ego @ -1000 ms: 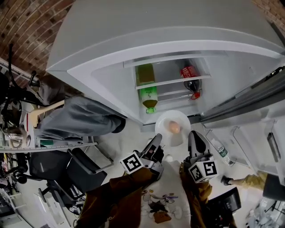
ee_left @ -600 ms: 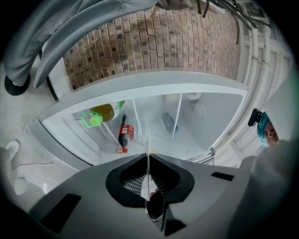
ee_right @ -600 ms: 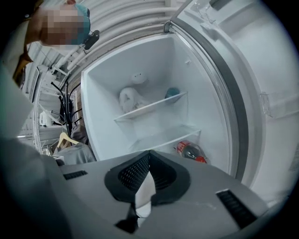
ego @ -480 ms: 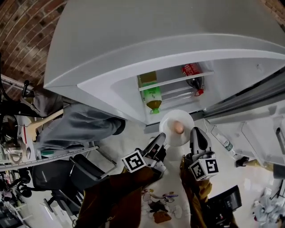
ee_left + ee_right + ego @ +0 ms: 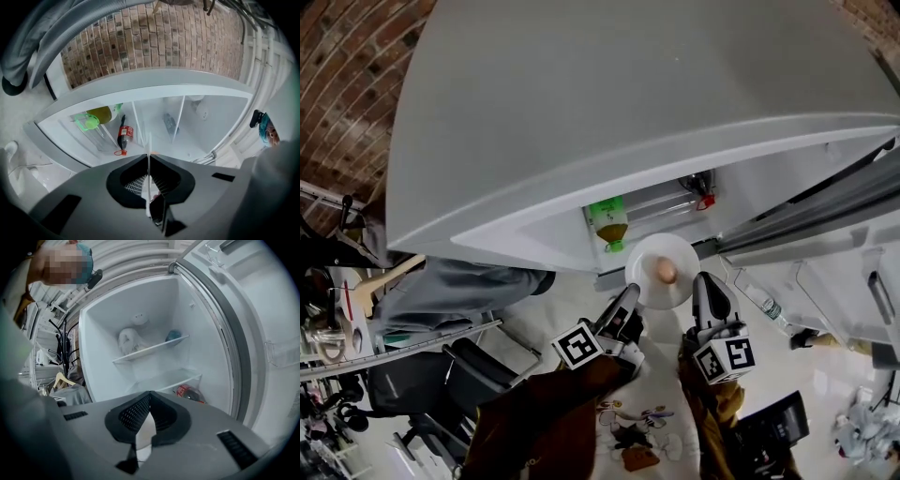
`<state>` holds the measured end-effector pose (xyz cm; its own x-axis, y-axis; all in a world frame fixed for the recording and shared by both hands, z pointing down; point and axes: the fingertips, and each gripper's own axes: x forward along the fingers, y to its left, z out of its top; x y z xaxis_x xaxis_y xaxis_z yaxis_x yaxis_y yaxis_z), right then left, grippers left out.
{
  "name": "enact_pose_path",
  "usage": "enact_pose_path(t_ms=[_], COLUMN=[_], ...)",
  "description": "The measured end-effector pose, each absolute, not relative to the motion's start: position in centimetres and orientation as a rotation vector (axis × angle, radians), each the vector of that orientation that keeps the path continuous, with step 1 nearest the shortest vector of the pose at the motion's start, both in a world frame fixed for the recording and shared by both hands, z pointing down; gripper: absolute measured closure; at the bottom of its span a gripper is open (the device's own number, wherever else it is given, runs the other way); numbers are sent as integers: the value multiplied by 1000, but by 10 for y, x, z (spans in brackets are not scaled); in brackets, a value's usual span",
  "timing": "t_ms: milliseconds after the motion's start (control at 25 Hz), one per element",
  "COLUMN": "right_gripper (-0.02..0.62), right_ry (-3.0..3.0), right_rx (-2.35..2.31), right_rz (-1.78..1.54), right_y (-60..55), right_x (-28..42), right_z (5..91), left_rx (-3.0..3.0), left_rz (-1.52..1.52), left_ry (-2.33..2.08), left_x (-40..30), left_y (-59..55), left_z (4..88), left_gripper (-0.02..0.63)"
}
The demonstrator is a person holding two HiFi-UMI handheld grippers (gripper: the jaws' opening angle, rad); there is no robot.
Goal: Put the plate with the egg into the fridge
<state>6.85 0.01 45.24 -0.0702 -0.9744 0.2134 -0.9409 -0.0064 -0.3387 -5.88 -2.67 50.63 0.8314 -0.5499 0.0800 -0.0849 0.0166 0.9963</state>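
The fingers [image 5: 135,182] of the left gripper [image 5: 629,294] were clenched on the thin rim of the white plate [image 5: 648,256], which showed edge-on between them. The right gripper [image 5: 704,281] had its fingers [image 5: 133,413] clamped on the opposite rim. Between the two grippers, the plate was held in the air just in front of the open fridge [image 5: 581,112], with the brown egg [image 5: 666,271] lying near its middle. Beyond the plate, inside the fridge, were a green-capped bottle [image 5: 608,223] and a red-labelled cola bottle [image 5: 697,190]. A shelf [image 5: 150,351] higher up carried a white item and a blue one.
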Motion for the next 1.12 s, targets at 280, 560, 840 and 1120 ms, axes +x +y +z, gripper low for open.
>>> enact_pose_path(t_ms=[280,560,840,1120], right_gripper=[589,590,589,590], right_ry=[2220,2293,2349,2393], right_rx=[-2026,-1944,-1878,-1813], right_rz=[-619,-641,-640,-642], right_y=[-9,-16,-21,-29], right_x=[78,82,87,90], right_z=[449,444,443,442], left_rx=[1509,1497,1483,1470], left_rz=[-450,-505,-572,-641], left_ry=[-590,-634,-673,-714], left_x=[-55,-48,-42,-42], left_y=[-36,-39,-45,-52], left_z=[505,502,500,498], left_gripper=[586,586,586,586])
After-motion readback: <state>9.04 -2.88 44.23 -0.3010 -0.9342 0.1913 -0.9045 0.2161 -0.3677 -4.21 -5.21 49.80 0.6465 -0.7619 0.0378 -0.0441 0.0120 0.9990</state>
